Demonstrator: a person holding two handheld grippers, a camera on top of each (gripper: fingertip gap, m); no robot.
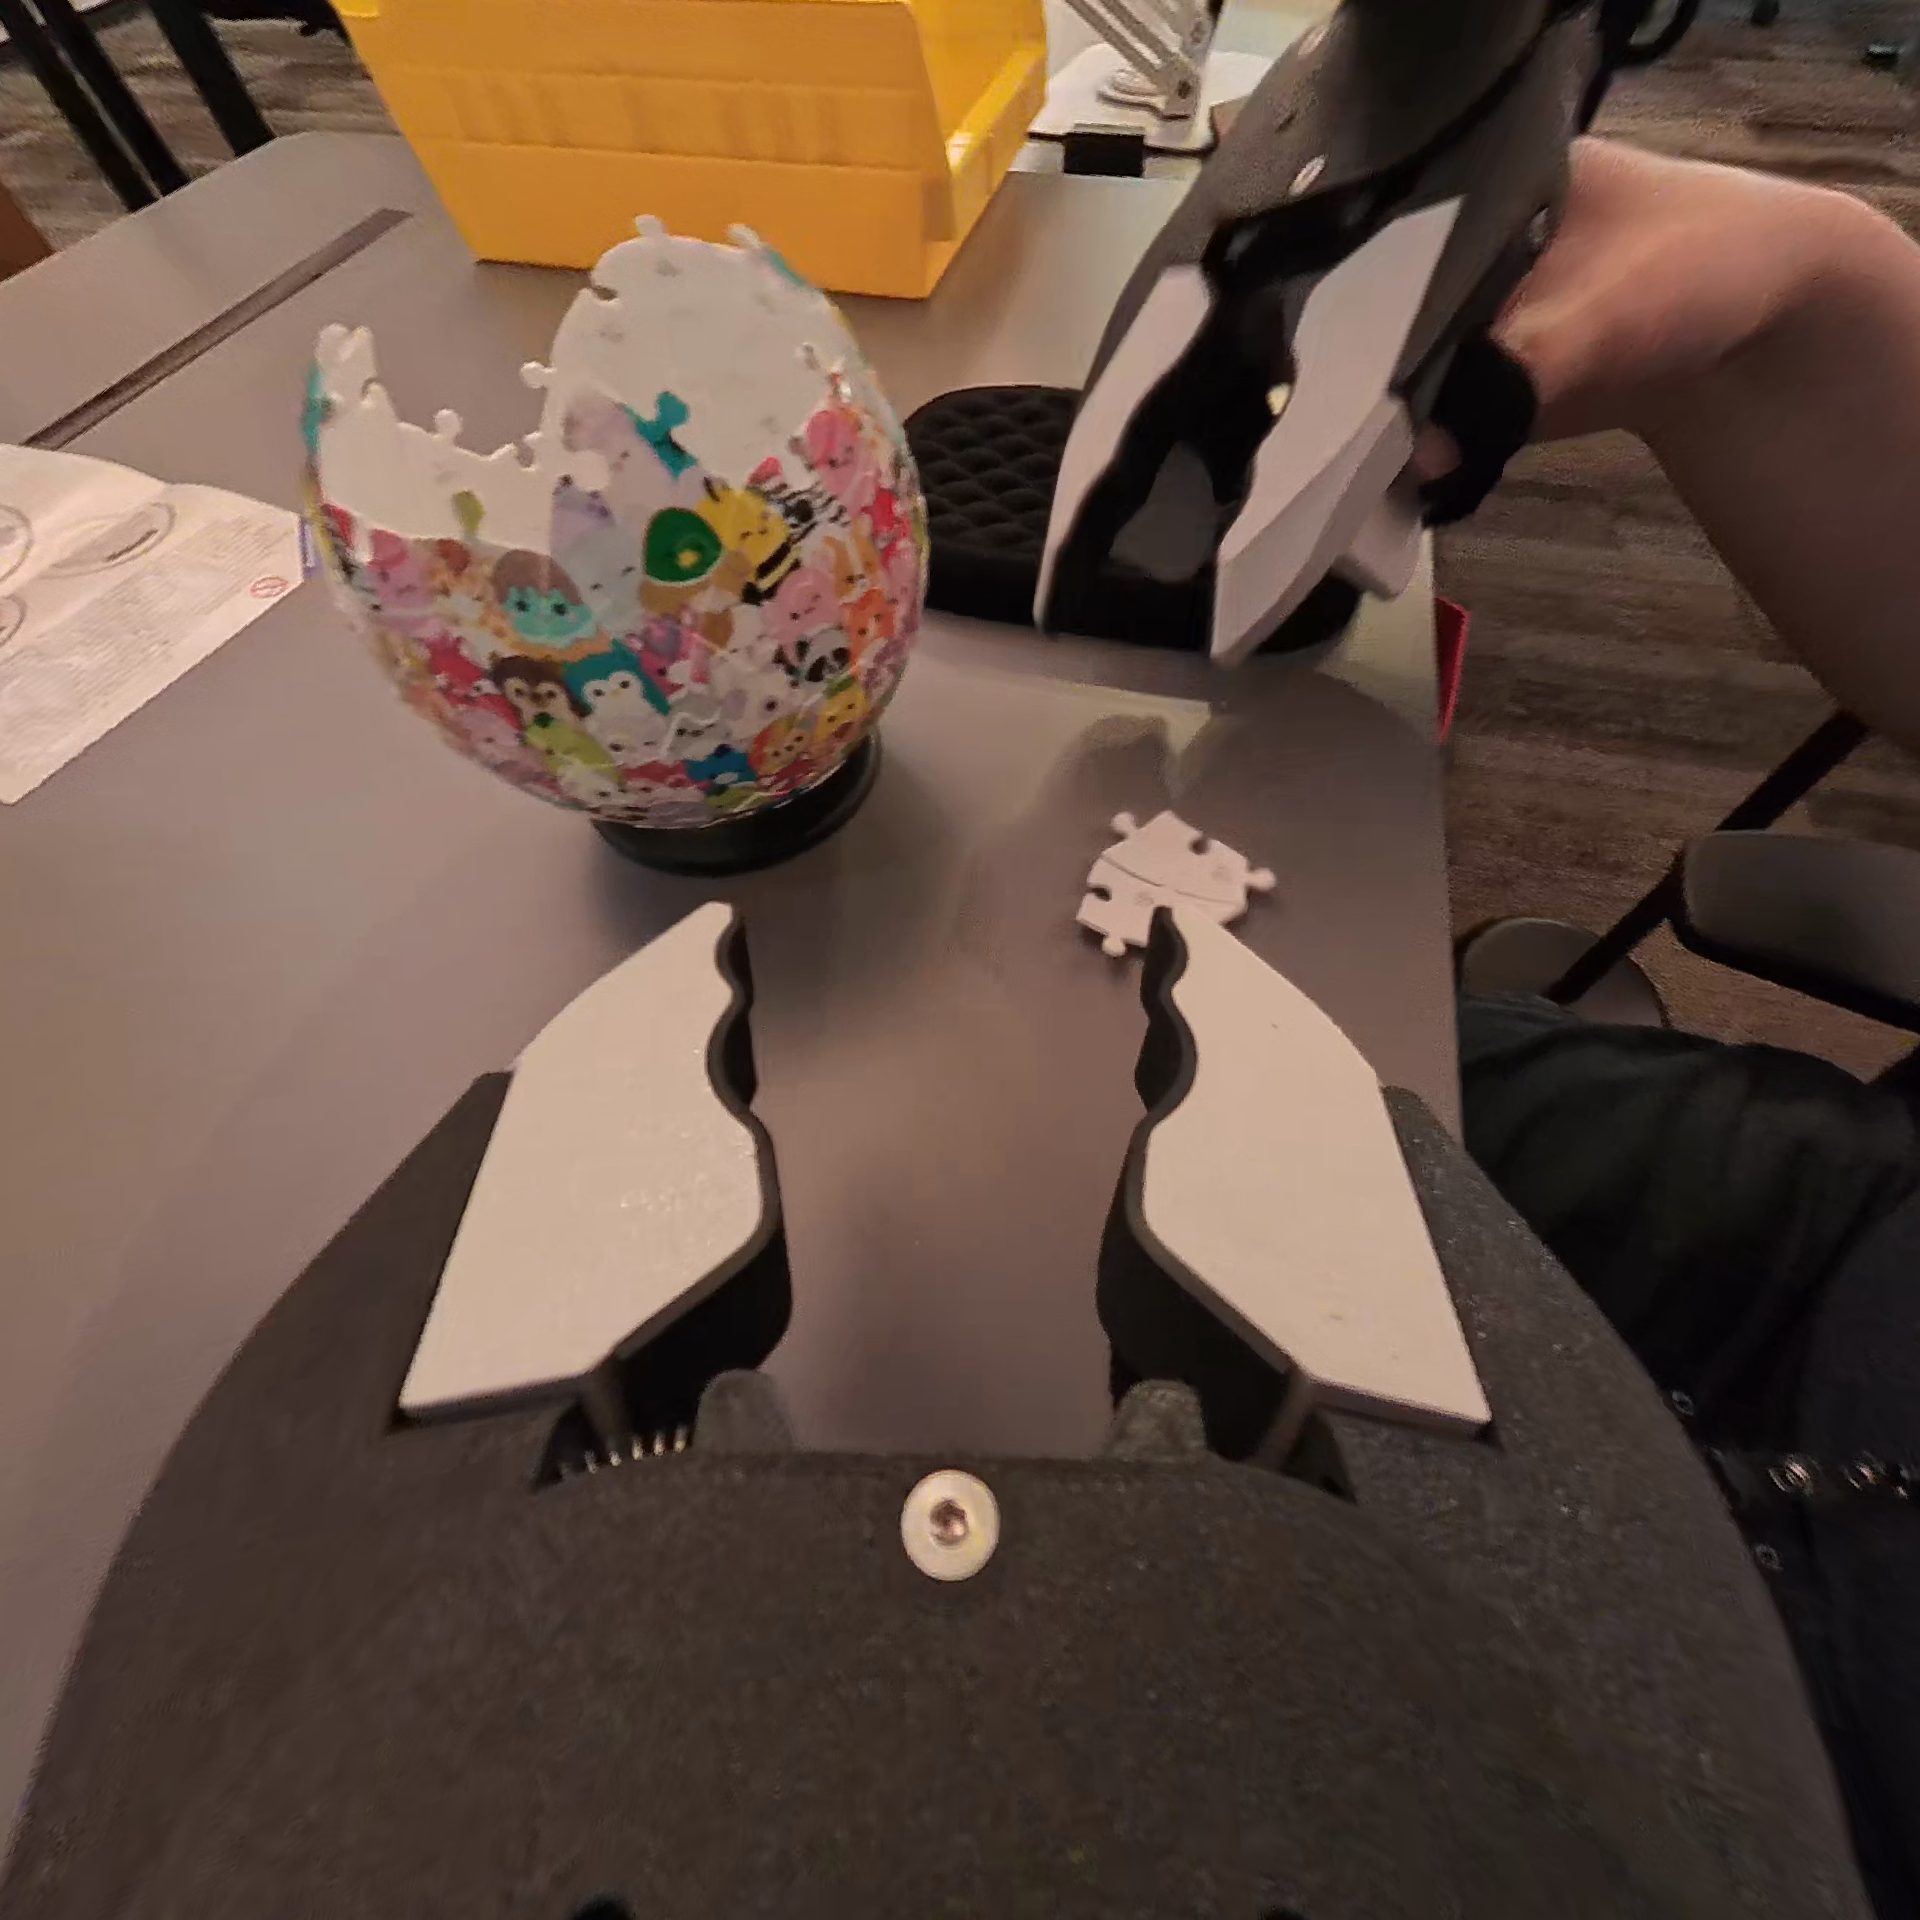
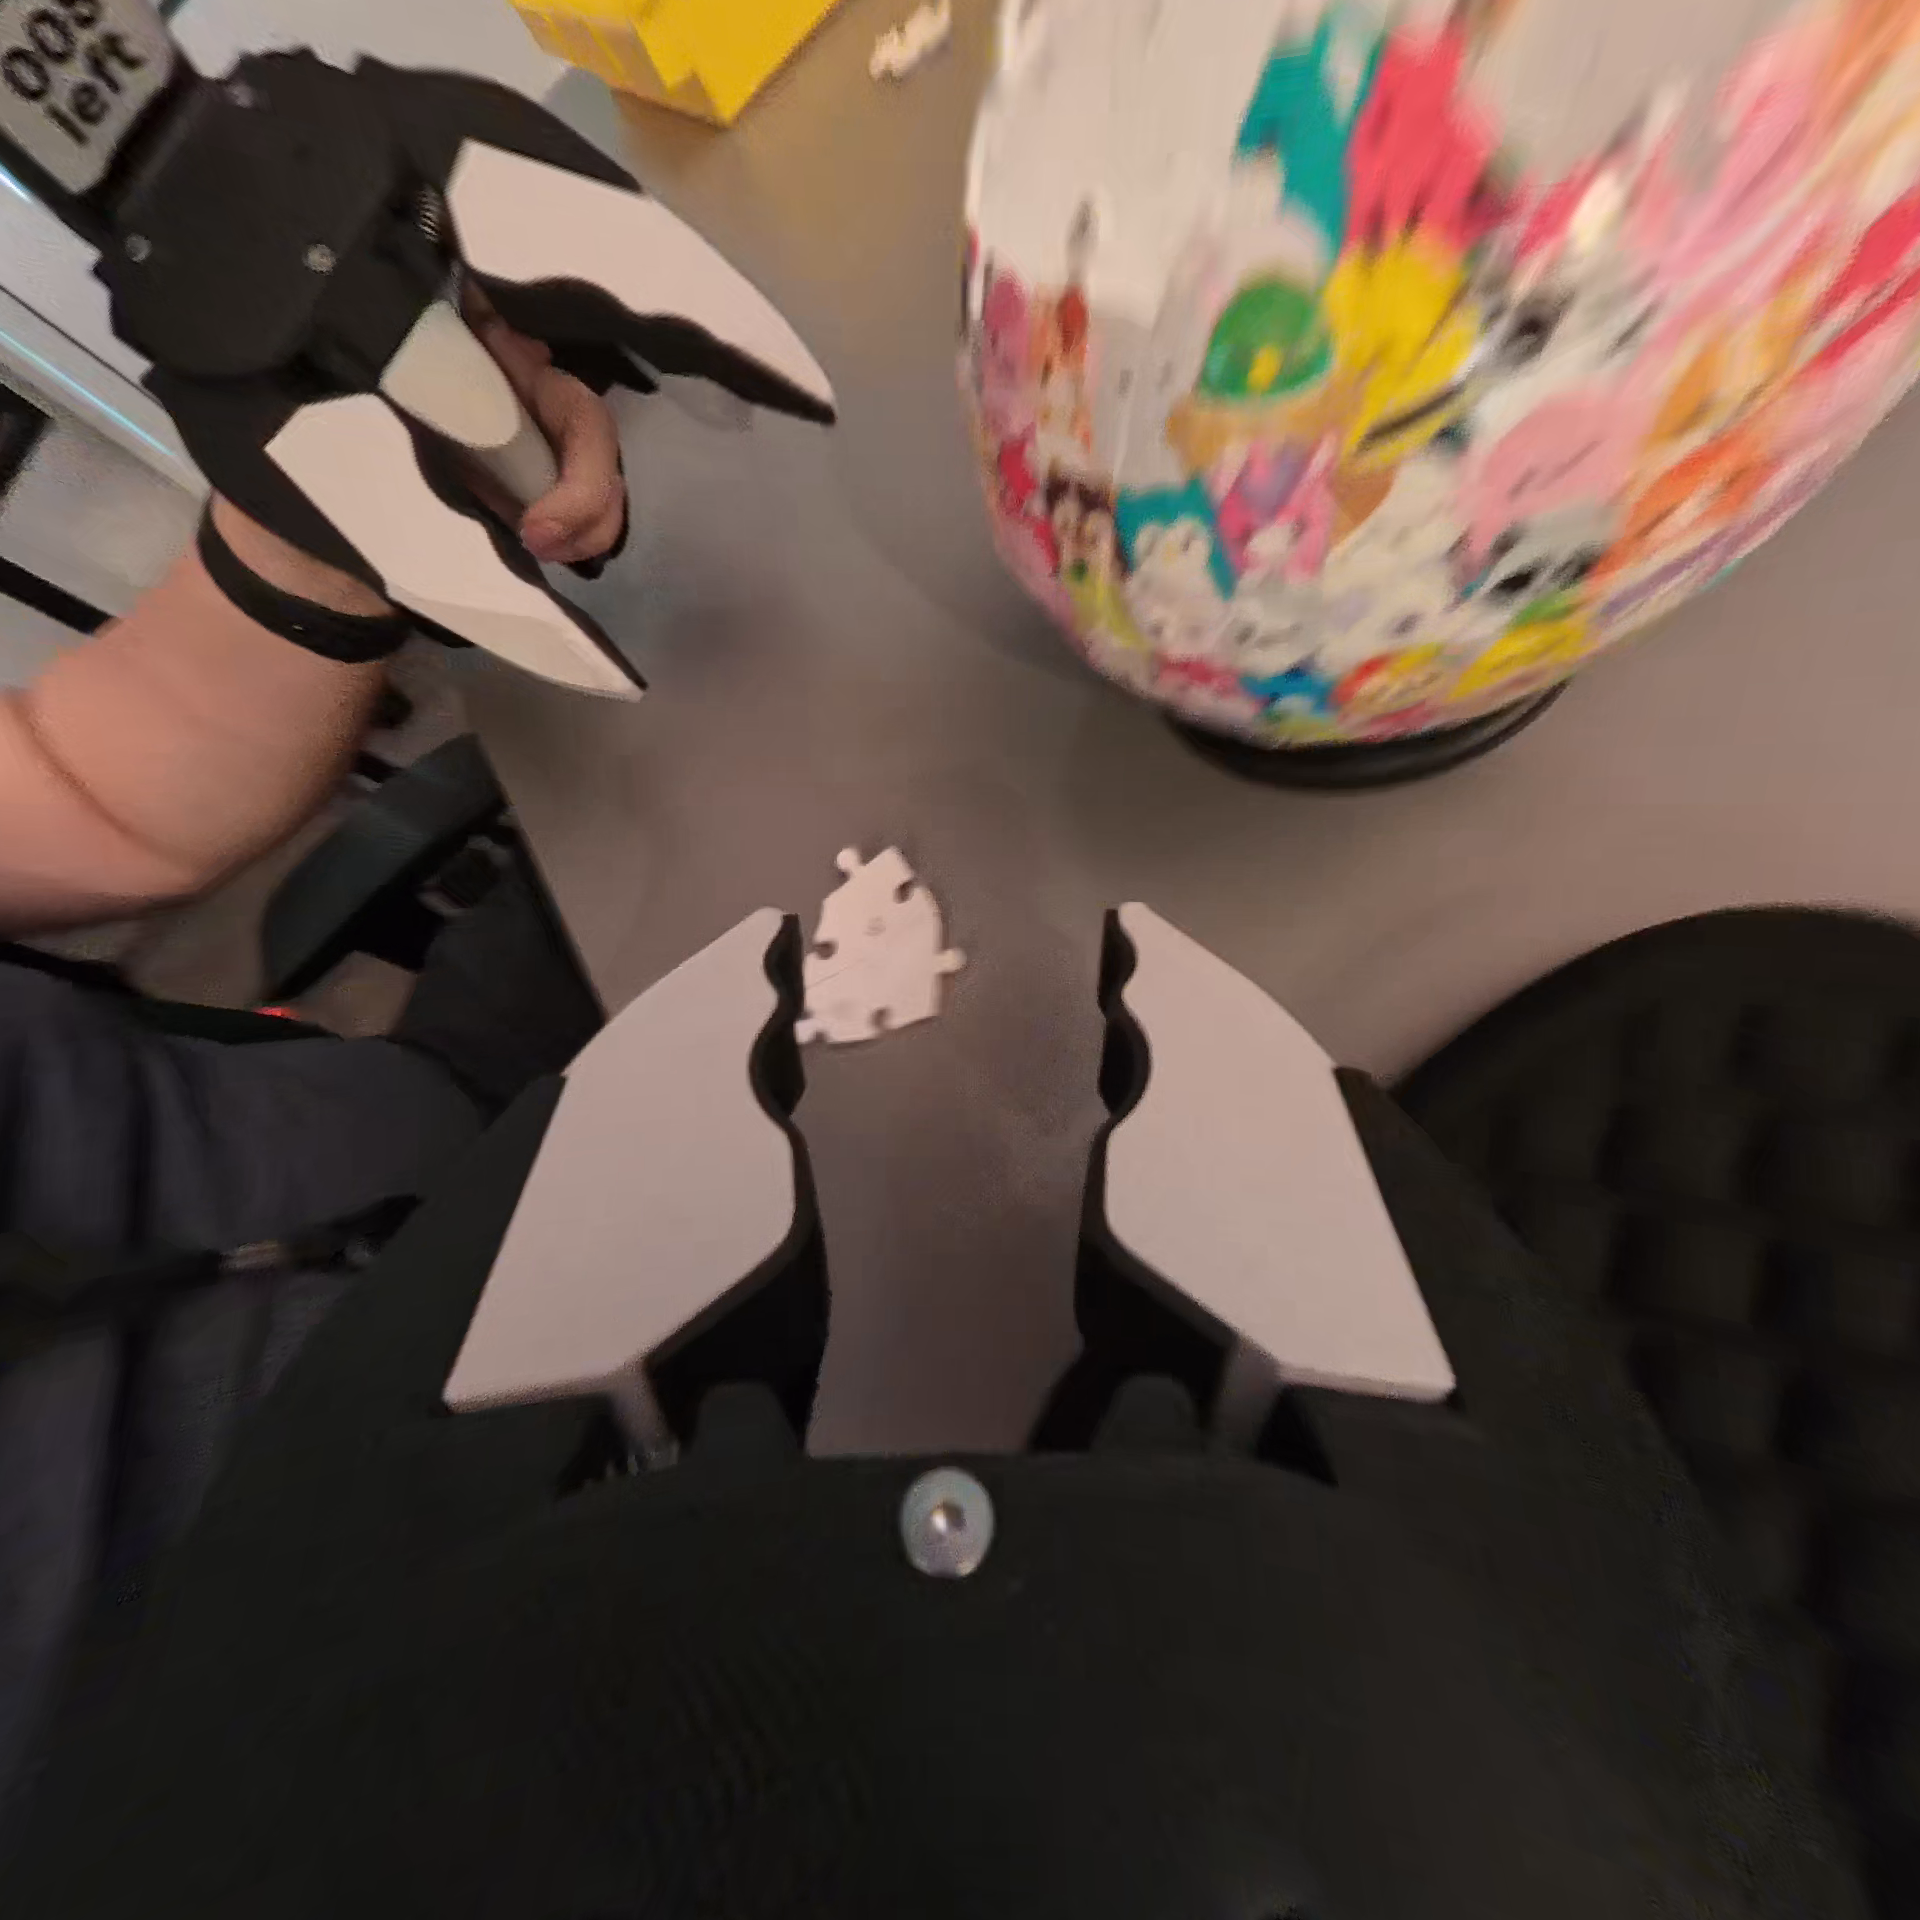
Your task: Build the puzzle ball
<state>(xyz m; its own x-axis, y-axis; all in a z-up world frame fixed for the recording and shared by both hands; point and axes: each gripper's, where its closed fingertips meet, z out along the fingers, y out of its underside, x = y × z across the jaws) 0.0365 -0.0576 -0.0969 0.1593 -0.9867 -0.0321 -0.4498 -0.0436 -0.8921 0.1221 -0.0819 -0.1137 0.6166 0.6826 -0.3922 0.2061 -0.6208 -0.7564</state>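
Holding both tools over the dark grey table (image 1: pixel 260 987), I have my left gripper (image 1: pixel 948 925) spread wide with nothing between its fingers, and my right gripper (image 2: pixel 948 930) likewise released and empty. A small cluster of joined white puzzle pieces (image 1: pixel 1169 878) lies face-down on the table near its right edge; in the left wrist view my left gripper's right fingertip sits just at the cluster's near side, and in the right wrist view the cluster (image 2: pixel 883 961) lies just beside my right gripper's left fingertip. The puzzle ball (image 1: pixel 623 540), half built with a jagged open top showing its white inside, stands upright on a black ring stand (image 1: pixel 743 821) toward the middle of the table, apart from the loose pieces. A black quilted pad (image 1: pixel 987 488) lies by the right edge, behind my right gripper (image 1: pixel 1132 634). A yellow bin (image 1: pixel 707 125) sits at the far edge, and a printed sheet (image 1: pixel 114 613) lies at the left edge.
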